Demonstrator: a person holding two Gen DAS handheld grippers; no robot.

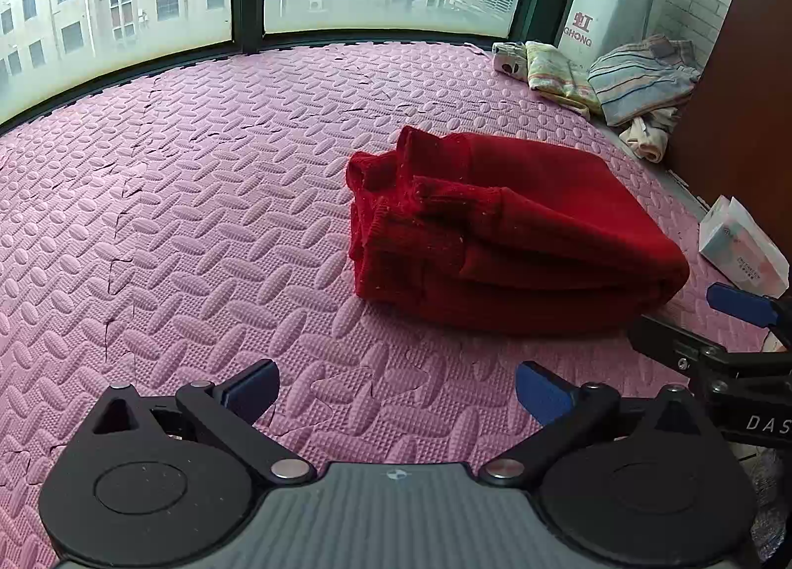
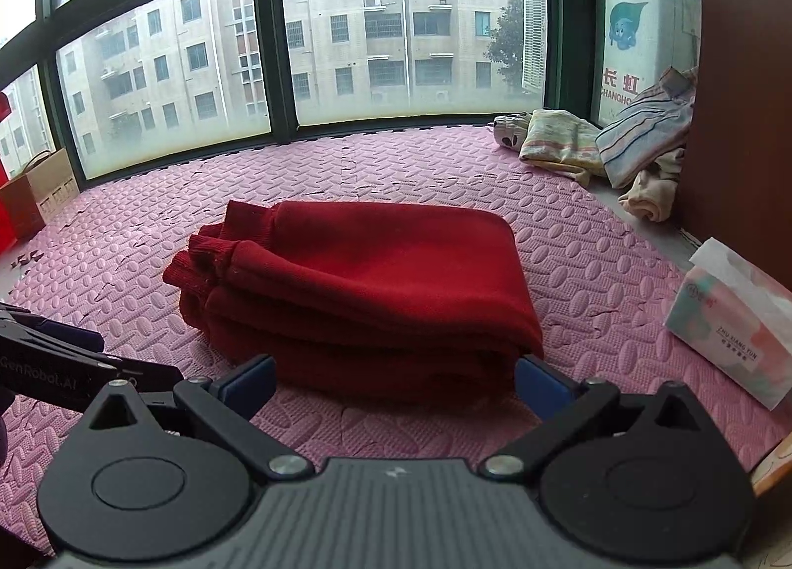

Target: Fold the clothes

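A red knitted garment [image 1: 510, 232] lies folded into a thick stack on the pink foam mat [image 1: 198, 222], cuffs and ribbed hems bunched at its left end. It also shows in the right wrist view [image 2: 366, 292]. My left gripper [image 1: 396, 388] is open and empty, low over the mat, in front and to the left of the garment. My right gripper [image 2: 393, 383] is open and empty, just in front of the garment's near edge. The right gripper also shows at the right edge of the left wrist view [image 1: 732, 336].
A pile of folded and loose clothes [image 2: 609, 148] lies at the far right by the window. A tissue pack [image 2: 737, 316] sits on the mat at the right beside a brown cabinet [image 2: 742, 99]. A cardboard box [image 2: 44, 188] stands at the far left.
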